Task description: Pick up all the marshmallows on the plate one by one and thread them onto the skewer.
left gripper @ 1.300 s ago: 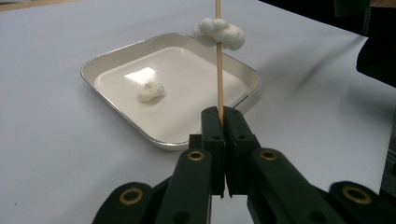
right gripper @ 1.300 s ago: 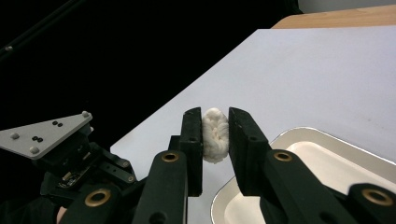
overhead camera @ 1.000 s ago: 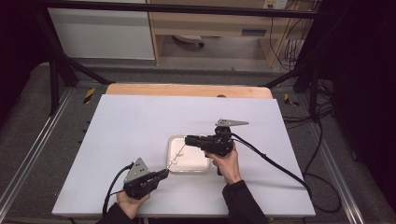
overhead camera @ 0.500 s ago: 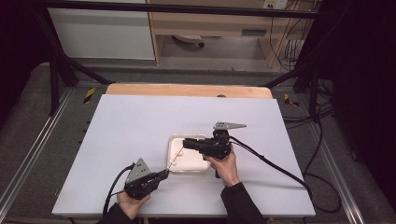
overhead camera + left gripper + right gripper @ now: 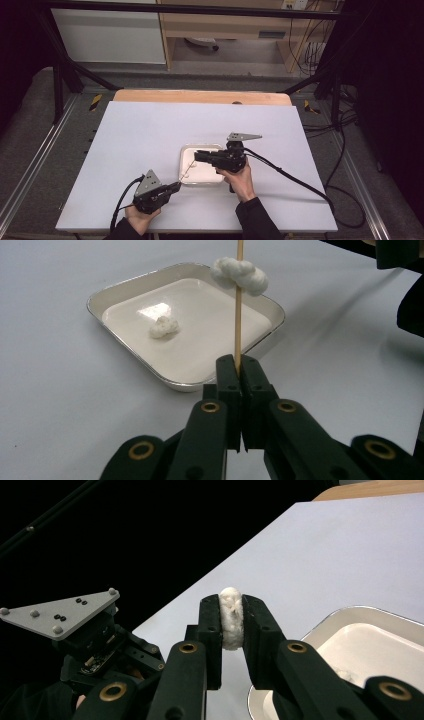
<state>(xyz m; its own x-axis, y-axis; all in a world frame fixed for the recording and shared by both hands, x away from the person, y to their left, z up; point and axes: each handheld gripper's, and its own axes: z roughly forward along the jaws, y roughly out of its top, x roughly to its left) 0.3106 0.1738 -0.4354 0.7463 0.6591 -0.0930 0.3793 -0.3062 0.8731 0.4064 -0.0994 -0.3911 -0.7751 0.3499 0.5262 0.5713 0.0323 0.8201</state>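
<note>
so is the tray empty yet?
Not empty. One white cotton-like lump lies inside the tray; another sits on the skewer above it, and the right gripper pinches a third.

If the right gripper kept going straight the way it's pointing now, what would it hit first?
Probably the wooden skewer held by the left gripper. The right gripper, shut on a white lump, points left over the tray, though depth is unclear.

No legible text, label or number anywhere here

High view looks down; claw views close on shared tray (image 5: 201, 150).
</note>
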